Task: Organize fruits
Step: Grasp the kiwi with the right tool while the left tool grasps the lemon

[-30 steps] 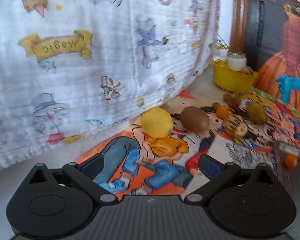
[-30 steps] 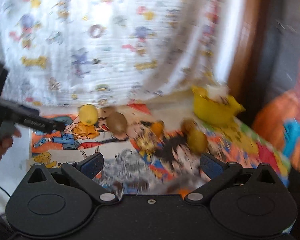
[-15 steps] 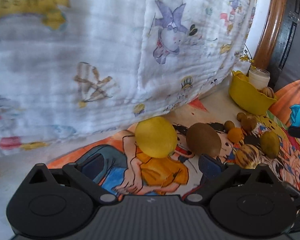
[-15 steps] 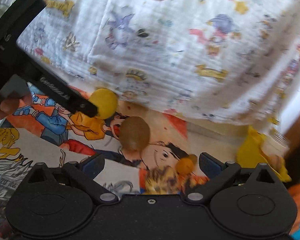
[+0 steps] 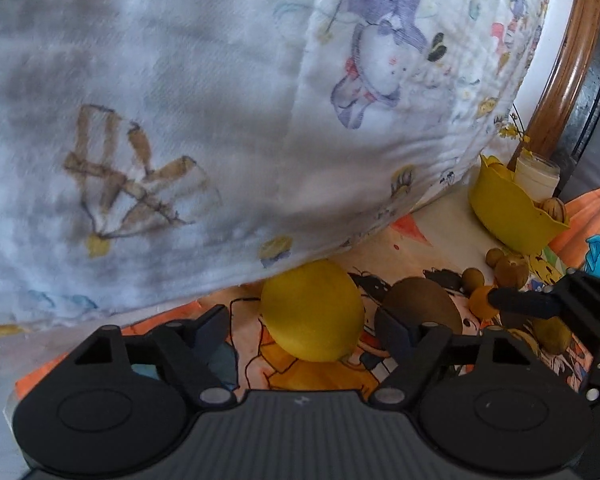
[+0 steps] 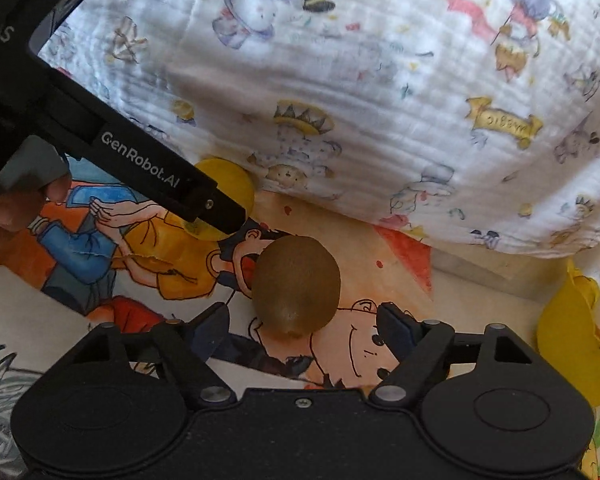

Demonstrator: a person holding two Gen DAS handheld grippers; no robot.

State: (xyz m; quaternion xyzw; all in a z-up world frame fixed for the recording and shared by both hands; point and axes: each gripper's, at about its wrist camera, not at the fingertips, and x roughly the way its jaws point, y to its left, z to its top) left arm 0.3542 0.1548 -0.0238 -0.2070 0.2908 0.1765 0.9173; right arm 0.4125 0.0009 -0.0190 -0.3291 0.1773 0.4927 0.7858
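Observation:
A yellow lemon [image 5: 312, 312] lies on a cartoon-printed mat [image 5: 320, 376], close under a hanging white cloth. My left gripper [image 5: 304, 326] has it between its closing jaws, with a small gap on each side. To its right lies a brown kiwi [image 5: 420, 308]. In the right wrist view the kiwi [image 6: 296, 284] sits between the closing jaws of my right gripper [image 6: 304, 326], and the pads do not touch it. One finger of the left gripper [image 6: 160, 176] crosses in front of the lemon [image 6: 228, 184].
A yellow bowl [image 5: 508, 216] stands at the back right with a nut in it, and a white jar [image 5: 538, 176] stands behind it. Several small fruits and nuts [image 5: 510, 270] lie before the bowl. The printed white cloth [image 5: 180, 120] walls off the back. A hand [image 6: 16, 208] holds the left gripper.
Both grippers have moved in and down toward the fruit. The lemon now sits between the left jaws and the kiwi between the right jaws. Both pairs of jaws have narrowed.

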